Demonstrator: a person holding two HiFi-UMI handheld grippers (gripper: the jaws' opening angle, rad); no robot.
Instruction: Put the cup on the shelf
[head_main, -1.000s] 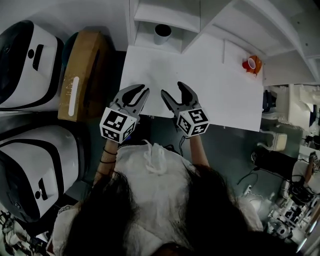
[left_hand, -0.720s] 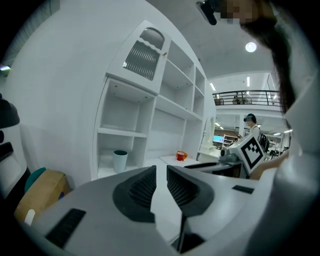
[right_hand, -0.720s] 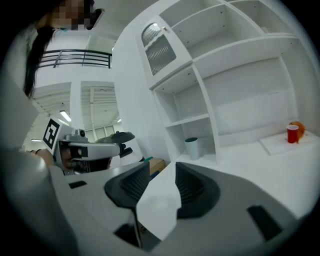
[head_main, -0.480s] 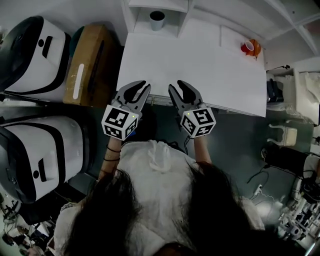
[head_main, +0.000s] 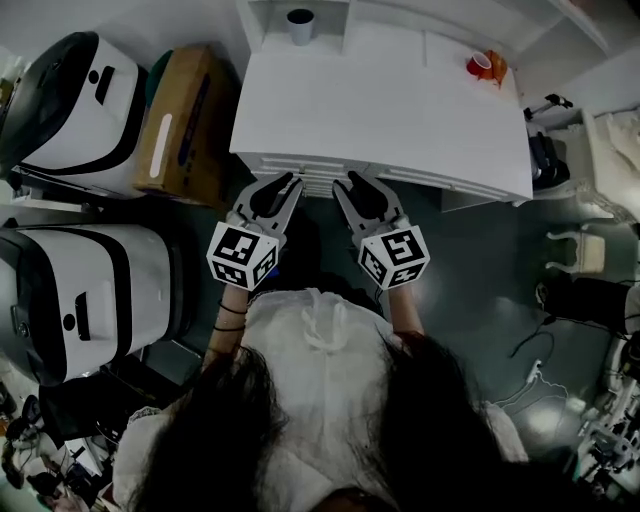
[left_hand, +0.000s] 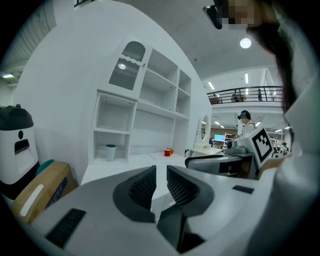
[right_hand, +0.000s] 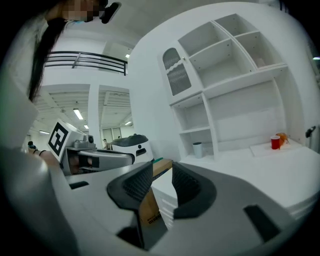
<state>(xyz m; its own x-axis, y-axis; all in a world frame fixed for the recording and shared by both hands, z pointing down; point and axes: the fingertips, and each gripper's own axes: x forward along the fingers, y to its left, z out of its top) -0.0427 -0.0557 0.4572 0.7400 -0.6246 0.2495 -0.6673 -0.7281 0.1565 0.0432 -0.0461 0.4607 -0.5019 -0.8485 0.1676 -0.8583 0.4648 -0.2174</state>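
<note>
Head view: a person stands at the near edge of a white rectangular table, holding both grippers side by side over that edge. At the table's far left stands a white wooden shelf unit. The small grey cylindrical cup stands upright in the unit's lowest left compartment, well apart from both grippers. A red plastic cup stands on the table's far right corner, just beside a small orange object too small to identify.

The left gripper points toward the table. In the left gripper view its ribbed dark pads stand close together with only a narrow gap, and nothing is between them; the bare tabletop shows through the gap.

The right gripper lies parallel to it. In the right gripper view its jaws are closing and are already narrow. Nothing is held between them, and only the table's corner and a box beyond it show through the gap.

To the left of the table, a brown cardboard box lies on the floor. Two large white machines with black panels stand beside it.
</note>
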